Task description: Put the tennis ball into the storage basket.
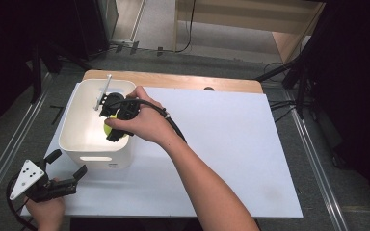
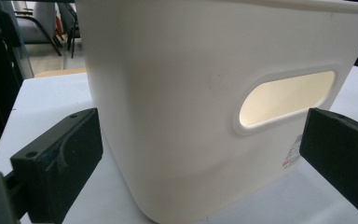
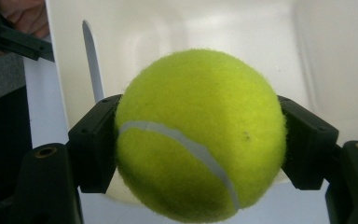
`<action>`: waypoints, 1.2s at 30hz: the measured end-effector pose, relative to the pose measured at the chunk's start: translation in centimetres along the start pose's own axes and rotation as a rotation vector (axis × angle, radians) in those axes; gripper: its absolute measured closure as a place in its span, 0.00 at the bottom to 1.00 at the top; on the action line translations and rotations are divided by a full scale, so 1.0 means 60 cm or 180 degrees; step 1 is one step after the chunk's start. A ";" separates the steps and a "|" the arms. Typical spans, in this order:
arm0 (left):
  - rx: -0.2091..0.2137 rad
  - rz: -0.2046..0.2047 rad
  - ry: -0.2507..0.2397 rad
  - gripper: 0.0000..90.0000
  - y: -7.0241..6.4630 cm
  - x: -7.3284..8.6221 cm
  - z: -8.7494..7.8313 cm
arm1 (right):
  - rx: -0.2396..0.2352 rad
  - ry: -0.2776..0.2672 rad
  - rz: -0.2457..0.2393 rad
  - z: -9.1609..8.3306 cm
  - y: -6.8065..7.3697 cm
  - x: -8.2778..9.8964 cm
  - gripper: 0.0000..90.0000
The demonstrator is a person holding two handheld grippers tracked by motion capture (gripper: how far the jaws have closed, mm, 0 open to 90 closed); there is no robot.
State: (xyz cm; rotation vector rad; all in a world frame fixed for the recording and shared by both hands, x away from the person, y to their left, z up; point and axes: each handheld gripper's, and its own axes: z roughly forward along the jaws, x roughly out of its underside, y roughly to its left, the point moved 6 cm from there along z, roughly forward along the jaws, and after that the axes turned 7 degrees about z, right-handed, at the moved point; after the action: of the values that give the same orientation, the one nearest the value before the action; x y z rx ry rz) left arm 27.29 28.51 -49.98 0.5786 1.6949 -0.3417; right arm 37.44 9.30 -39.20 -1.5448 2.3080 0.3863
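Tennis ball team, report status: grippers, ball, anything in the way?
Right gripper shut on tennis ball, over the white bin. Left gripper open, beside bin's handle cutout. White utensil leans inside bin.

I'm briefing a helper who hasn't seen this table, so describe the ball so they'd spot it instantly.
Find the white plastic bin at the table's left. Over its opening, the right gripper clamps a fuzzy yellow-green tennis ball with a white seam. It is the sole bright, round thing among white and black.
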 end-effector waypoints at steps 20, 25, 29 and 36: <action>0.0006 0.0034 0.0008 0.00 -0.003 0.000 0.003 | -0.0049 0.0131 -0.0103 0.037 0.019 0.017 0.26; -0.0003 0.0046 0.0017 0.00 -0.003 0.000 0.003 | -0.0023 0.0078 -0.0020 0.034 0.015 0.019 0.20; -0.0008 0.0046 0.0019 0.00 -0.003 0.000 0.003 | -0.0047 -0.0001 0.0049 0.024 0.012 0.022 0.17; -0.0009 0.0034 0.0039 0.00 -0.002 0.001 0.004 | -0.0073 -0.0135 0.0106 -0.001 0.009 0.027 0.11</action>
State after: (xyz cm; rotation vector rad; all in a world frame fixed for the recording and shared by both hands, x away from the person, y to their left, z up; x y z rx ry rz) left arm 27.42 28.27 -50.08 0.5886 1.7032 -0.3288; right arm 36.37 8.13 -39.82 -1.4959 2.3073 0.4511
